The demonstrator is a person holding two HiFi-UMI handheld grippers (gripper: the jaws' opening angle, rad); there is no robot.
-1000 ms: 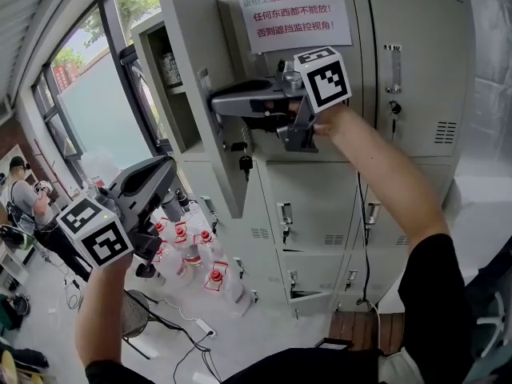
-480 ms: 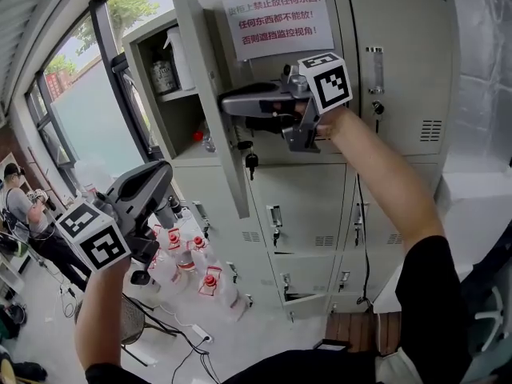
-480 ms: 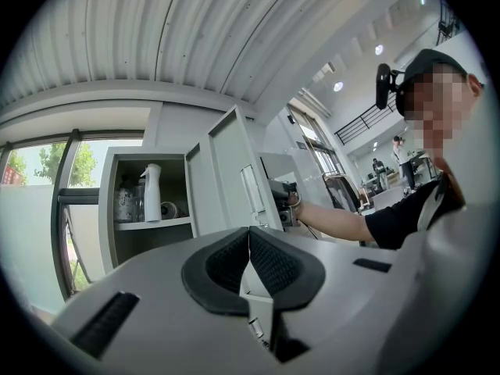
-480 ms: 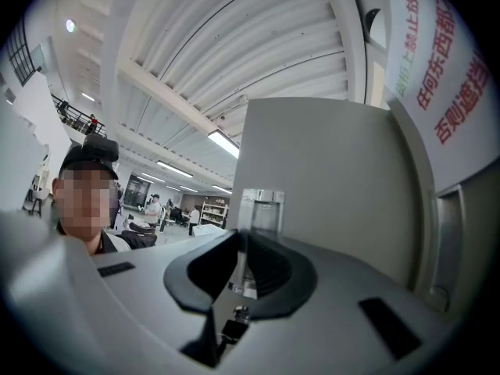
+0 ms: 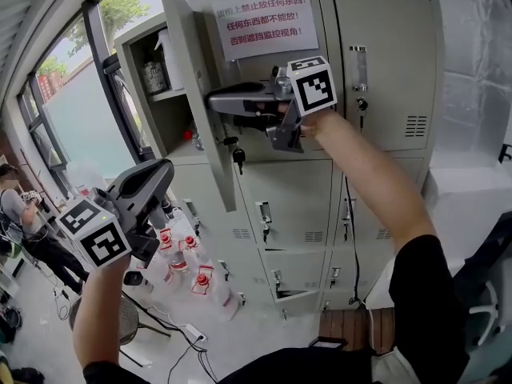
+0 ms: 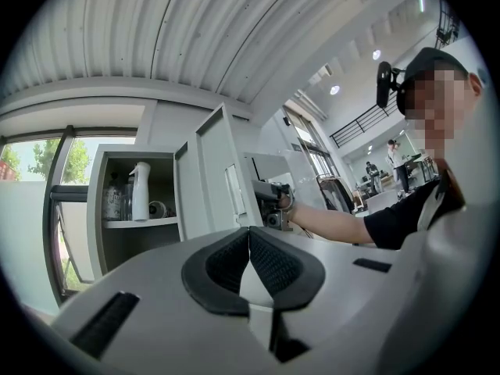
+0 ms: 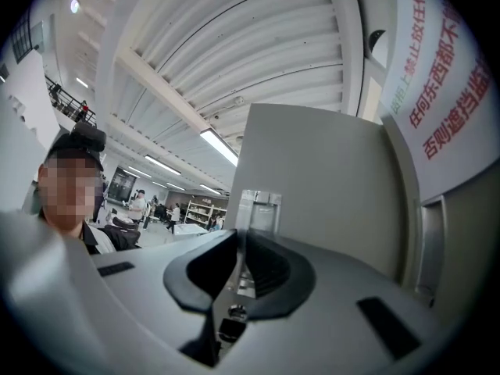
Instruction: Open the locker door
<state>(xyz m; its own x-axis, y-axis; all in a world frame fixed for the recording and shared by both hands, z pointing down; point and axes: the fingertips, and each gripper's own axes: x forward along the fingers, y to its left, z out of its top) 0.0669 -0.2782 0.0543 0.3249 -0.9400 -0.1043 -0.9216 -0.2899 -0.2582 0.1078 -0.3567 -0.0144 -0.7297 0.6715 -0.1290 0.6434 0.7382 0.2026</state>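
Low at the left of the head view, the left hand-held gripper [image 5: 162, 172] hangs in mid-air. Its two dark pads are pressed together with nothing between them, and its marker cube [image 5: 94, 230] faces the camera.

Higher, just left of centre, a bare forearm [image 5: 360, 174] reaches up to the right hand-held gripper [image 5: 213, 102]. Its jaws are clamped on what appears to be the metal pull handle [image 7: 256, 209] at the free edge of the locker door [image 5: 192, 70]. The right gripper view shows a thin plate pinched between the pads.

The grey locker door stands swung well out toward the left of the frame, hinged on the top-row compartment at the upper left. A key [image 5: 238, 157] dangles just below the gripper.

Behind the open door the compartment shows a shelf with a jar [image 5: 154, 77] on it. The left gripper view adds a white spray bottle [image 6: 139, 190] standing upright beside the jar.

A white notice with red print [image 5: 266, 21] is stuck to the cabinet front to the right of the door. The remaining doors of the locker bank [image 5: 384, 70] are shut.

On the floor at the foot of the lockers, lower left of centre, stand several clear bottles with red caps [image 5: 198, 277]. Farther back, a large window [image 5: 72, 110] fills the left edge.
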